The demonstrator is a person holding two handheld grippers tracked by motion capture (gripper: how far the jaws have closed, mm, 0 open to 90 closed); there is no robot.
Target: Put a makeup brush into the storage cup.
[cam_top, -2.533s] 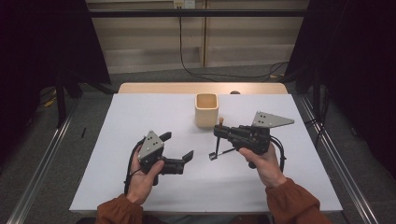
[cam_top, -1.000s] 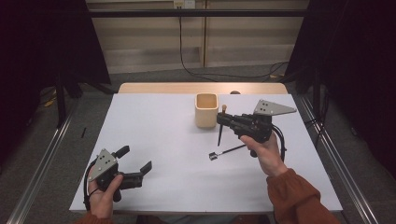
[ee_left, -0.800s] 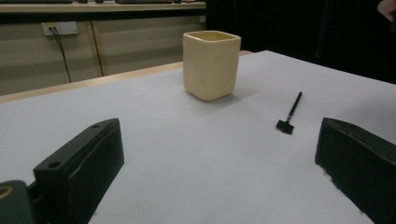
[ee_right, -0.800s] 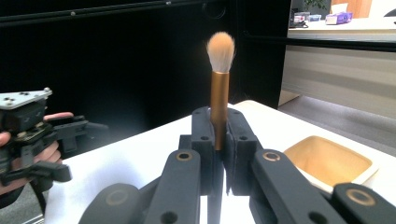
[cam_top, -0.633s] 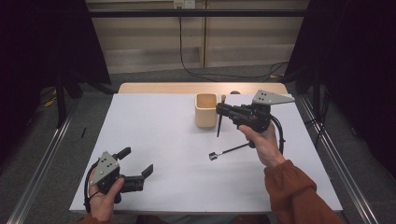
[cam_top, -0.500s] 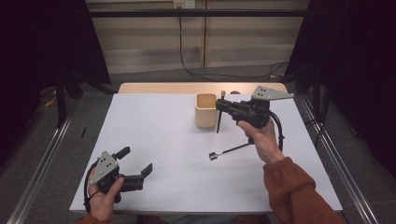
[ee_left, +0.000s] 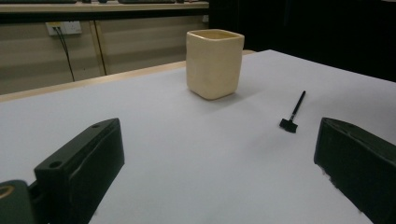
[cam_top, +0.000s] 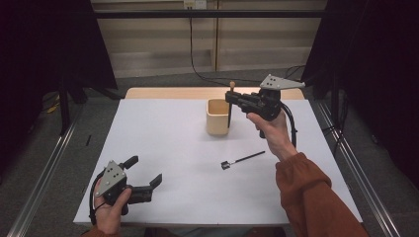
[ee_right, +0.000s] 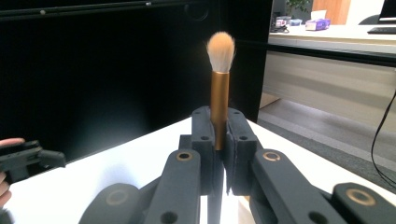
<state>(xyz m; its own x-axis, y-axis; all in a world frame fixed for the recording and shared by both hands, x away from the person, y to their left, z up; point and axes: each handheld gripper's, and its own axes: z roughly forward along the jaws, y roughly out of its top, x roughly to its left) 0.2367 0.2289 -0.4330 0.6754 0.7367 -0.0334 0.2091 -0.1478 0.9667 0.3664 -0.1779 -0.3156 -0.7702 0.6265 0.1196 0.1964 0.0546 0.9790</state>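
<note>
Right gripper [cam_top: 232,97], clamped on the makeup brush [ee_right: 219,88], has risen to the cup [cam_top: 218,116] at upper centre; drop-in looks next. Left gripper [cam_top: 148,185] wide, empty, lower left. Small black brush [cam_top: 242,159] lies on tabletop [cam_top: 163,138].

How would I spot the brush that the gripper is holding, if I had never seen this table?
Start at the white table and find the cream cup near its far edge. Just right of the cup, the right gripper holds a brush upright. It has a copper collar and a pale fluffy tip, unlike the thin black brush lying flat on the table.
</note>
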